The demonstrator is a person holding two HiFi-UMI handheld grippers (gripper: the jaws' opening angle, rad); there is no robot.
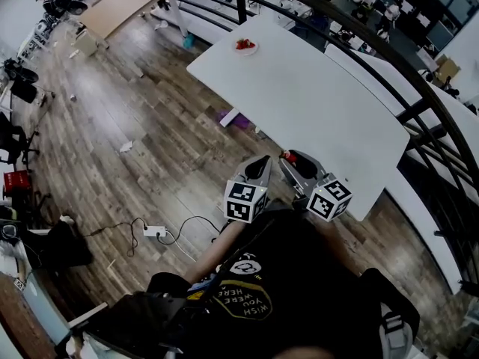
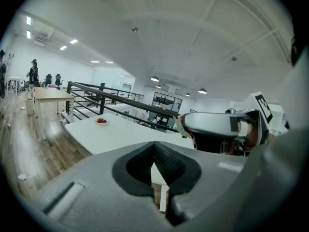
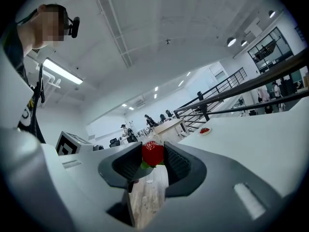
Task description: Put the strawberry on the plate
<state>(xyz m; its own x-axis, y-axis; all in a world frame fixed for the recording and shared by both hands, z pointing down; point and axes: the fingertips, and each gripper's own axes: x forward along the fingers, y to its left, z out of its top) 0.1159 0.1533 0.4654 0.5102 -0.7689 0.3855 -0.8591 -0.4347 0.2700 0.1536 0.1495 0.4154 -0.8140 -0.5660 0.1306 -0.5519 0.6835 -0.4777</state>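
Note:
A small white plate [image 1: 245, 47] with red strawberries on it sits at the far end of the long white table [image 1: 314, 103]; it also shows as plate [image 2: 101, 122] and plate [image 3: 204, 130]. My right gripper [image 1: 288, 158] is at the table's near edge, shut on a red strawberry [image 3: 152, 153] with green leaves. The left gripper view shows that berry [image 2: 180, 126] at the right gripper's tip. My left gripper [image 1: 263, 161] hovers just beside the right one, over the floor, its jaws together with nothing between them.
A black railing [image 1: 419, 88] runs along the table's far side, with more white tables beyond it. On the wood floor to the left lie a power strip [image 1: 155, 231] with cable and scattered litter. A wooden table [image 1: 123, 2] stands farther off.

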